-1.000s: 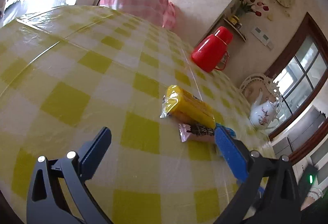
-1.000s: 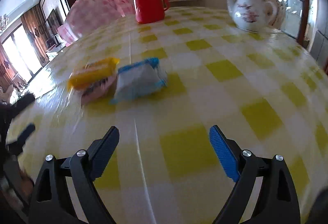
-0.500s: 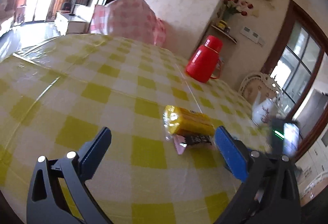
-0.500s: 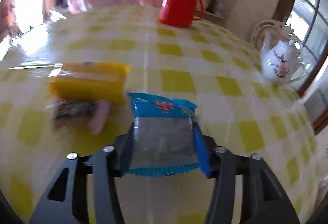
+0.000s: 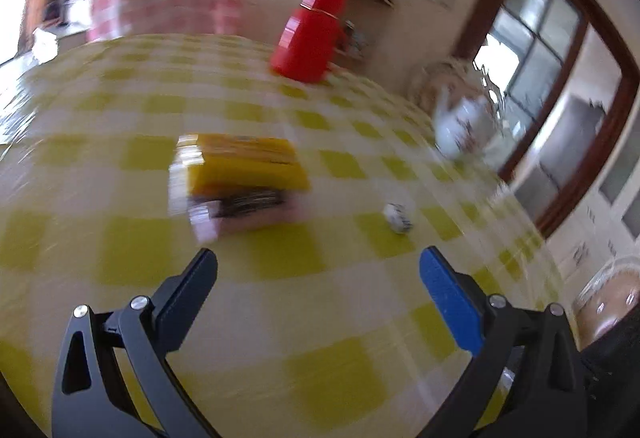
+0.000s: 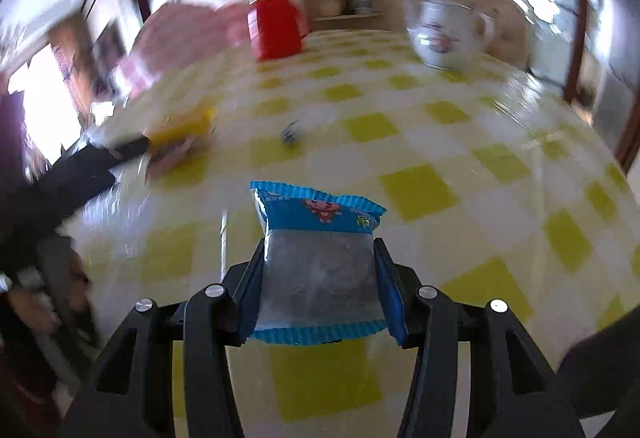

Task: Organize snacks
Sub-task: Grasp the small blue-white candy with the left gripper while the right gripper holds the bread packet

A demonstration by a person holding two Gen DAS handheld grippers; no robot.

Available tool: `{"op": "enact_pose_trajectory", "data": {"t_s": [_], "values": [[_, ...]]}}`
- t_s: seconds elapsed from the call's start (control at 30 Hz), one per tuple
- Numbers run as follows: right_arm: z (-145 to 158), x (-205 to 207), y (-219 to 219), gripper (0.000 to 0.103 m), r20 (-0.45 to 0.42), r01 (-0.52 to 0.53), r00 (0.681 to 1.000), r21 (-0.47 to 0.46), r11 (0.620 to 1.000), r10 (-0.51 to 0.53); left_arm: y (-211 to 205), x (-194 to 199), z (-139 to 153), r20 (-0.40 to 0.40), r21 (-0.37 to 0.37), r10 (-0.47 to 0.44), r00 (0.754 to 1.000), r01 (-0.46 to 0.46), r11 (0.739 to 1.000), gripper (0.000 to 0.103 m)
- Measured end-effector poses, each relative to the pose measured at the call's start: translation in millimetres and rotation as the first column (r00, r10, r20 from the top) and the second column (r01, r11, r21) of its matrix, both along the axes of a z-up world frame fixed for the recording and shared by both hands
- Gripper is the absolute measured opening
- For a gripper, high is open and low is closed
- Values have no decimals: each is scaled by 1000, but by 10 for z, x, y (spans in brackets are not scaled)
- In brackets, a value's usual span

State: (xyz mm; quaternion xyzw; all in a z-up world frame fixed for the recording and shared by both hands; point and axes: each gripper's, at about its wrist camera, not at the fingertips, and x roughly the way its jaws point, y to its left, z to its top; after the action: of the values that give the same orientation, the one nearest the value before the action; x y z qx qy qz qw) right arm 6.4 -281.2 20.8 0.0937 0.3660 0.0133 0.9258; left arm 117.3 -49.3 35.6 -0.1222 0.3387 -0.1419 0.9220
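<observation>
My right gripper [image 6: 319, 270] is shut on a blue snack packet [image 6: 318, 258] with a clear window, held above the yellow checked tablecloth [image 6: 440, 157]. A yellow snack pack [image 5: 244, 161] lies on the table ahead of my left gripper [image 5: 318, 278], which stands open with nothing between its fingers. A pink-and-black wrapped snack [image 5: 244, 209] lies against the yellow pack's near side. A small white wrapped candy [image 5: 397, 217] sits to their right. From the right wrist view the yellow pack [image 6: 184, 125] and the small candy [image 6: 291, 133] appear blurred at mid table.
A red thermos [image 5: 310, 37] stands at the far side of the table, a white teapot [image 5: 464, 125] at the right. A pink checked food cover [image 5: 168, 9] is at the back left. A glass jar [image 5: 608, 302] shows at the right edge. A person's dark sleeve [image 6: 60, 181] reaches in from the left.
My right gripper closed on the blue packet and lifted it away from the other two snacks. The left gripper swung toward the yellow pack and stayed open; a small candy came into view.
</observation>
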Motion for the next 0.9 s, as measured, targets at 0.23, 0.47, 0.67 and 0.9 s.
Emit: {"op": "enact_pose_trajectory", "data": {"t_s": [0.23,0.47,0.67,0.9], "values": [[-12,-1,31,50,-10,-19,1000,16,1000,20,-992,719,-104,-59,216,-20,998,32,976,101],[80,-45,-42,49,32,-24,999,29,999,23,-1382,1101,-349,-176,323,-51,983,107,940,56],[42,-27,-125,48,20,-2,1000,31,1000,2,-1243,922,-282,-166,295,-123,978,168,940,20],[-54,64,-190,87,-32,-7,999,49,999,8,-910,553,-121,-118,277,-110,987,139,951,20]]}}
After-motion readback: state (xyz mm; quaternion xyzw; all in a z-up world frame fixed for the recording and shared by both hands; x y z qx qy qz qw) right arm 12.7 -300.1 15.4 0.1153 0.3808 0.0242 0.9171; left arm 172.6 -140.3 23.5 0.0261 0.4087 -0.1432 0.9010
